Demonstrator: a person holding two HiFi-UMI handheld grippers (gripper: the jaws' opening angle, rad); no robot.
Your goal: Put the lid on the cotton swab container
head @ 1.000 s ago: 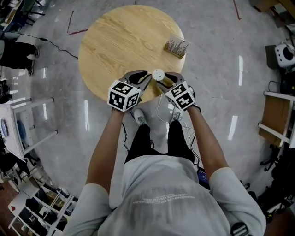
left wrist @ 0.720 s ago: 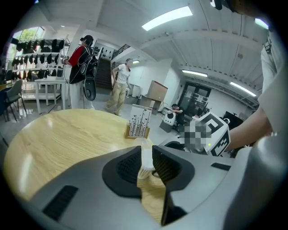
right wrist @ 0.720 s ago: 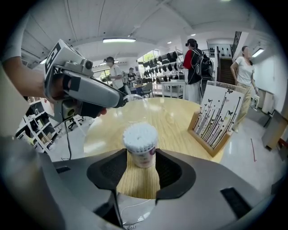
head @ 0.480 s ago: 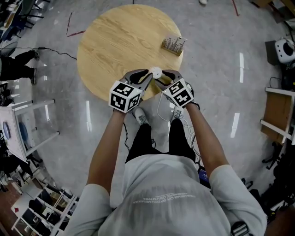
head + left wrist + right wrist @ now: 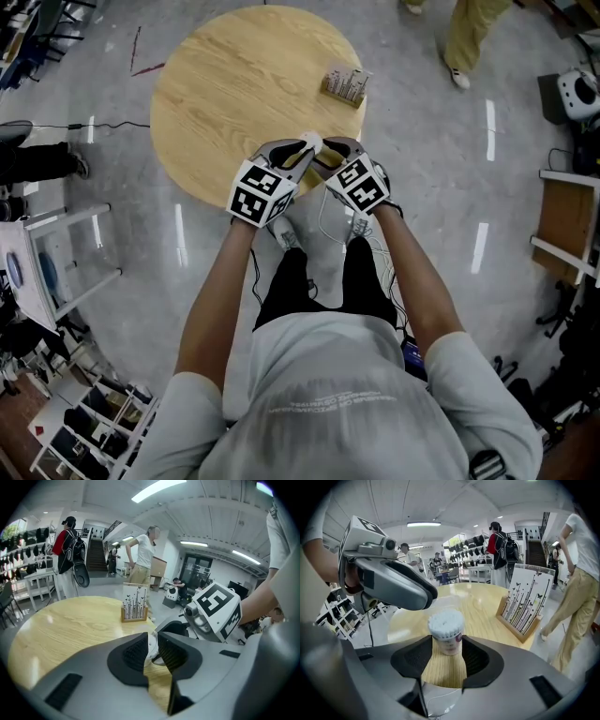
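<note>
My right gripper point(image 5: 446, 645) is shut on the cotton swab container point(image 5: 446, 631), a small upright tub packed with white swabs, its label facing me. It hangs over the near edge of the round wooden table point(image 5: 225, 84). My left gripper point(image 5: 152, 648) has the clear plastic lid point(image 5: 151, 644) edge-on between its pads, and its jaws are closing on it. In the right gripper view the left gripper point(image 5: 396, 585) reaches in from the left, with the lid point(image 5: 446, 603) just behind and above the swab tops. From the head the two grippers point(image 5: 302, 150) point(image 5: 328, 155) meet tip to tip at the container point(image 5: 313, 142).
A wooden stand of printed cards point(image 5: 343, 84) point(image 5: 525, 609) sits at the table's far right edge. A person in tan trousers point(image 5: 472, 37) walks past beyond the table. Shelves and other people stand further back. A white cable point(image 5: 330, 225) hangs by my legs.
The two grippers have drawn closer together, the left one bringing the lid up to the container. A person has walked into view at the upper right.
</note>
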